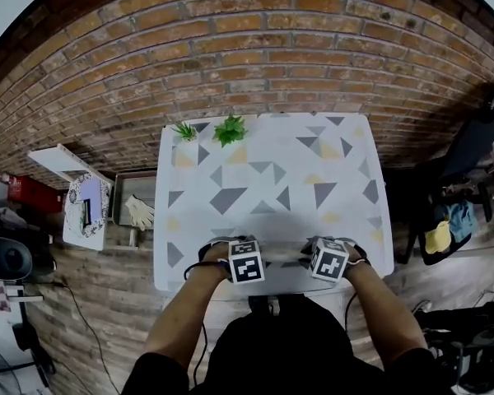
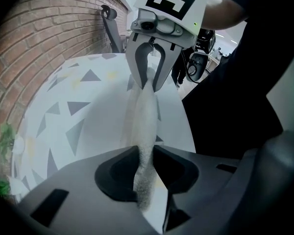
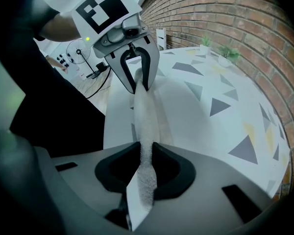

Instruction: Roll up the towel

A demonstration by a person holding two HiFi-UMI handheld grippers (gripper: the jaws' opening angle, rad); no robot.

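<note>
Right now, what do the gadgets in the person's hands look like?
The left gripper and right gripper are grey plastic, each with two curved jaws and a white cube bearing black square markers. Thin black cables hang by the forearms. The person wears a black short-sleeved top.

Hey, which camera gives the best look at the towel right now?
The right gripper view: the towel stretches from the right gripper's jaws across to the left gripper. The left gripper view shows the same edge from the other end; the head view, only a faint strip between the grippers.
</note>
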